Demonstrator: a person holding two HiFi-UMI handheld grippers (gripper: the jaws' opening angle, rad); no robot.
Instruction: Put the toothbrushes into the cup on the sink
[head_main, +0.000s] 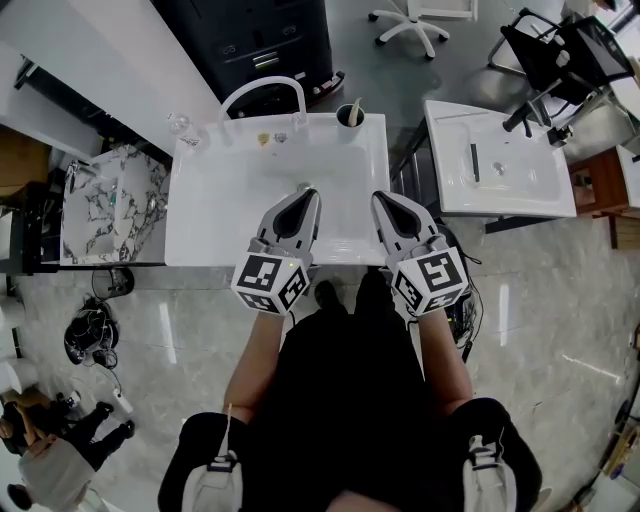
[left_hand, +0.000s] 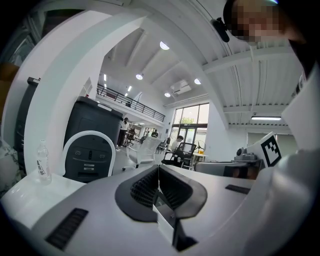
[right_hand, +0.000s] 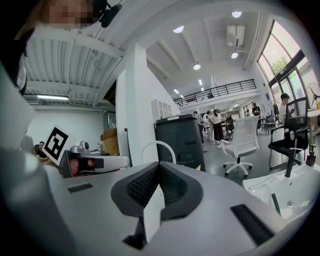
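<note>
A white sink fills the middle of the head view, with an arched white faucet at its back edge. On its back right corner stands a dark cup with one light toothbrush sticking out of it. Both grippers hover side by side over the sink's front edge, well short of the cup. My left gripper is shut with nothing between its jaws. The jaws of my right gripper also meet at the tip and hold nothing.
Two small items lie on the sink's back ledge, and a clear bottle stands at its back left corner. A second white basin is at the right, a marbled basin at the left, a black cabinet behind.
</note>
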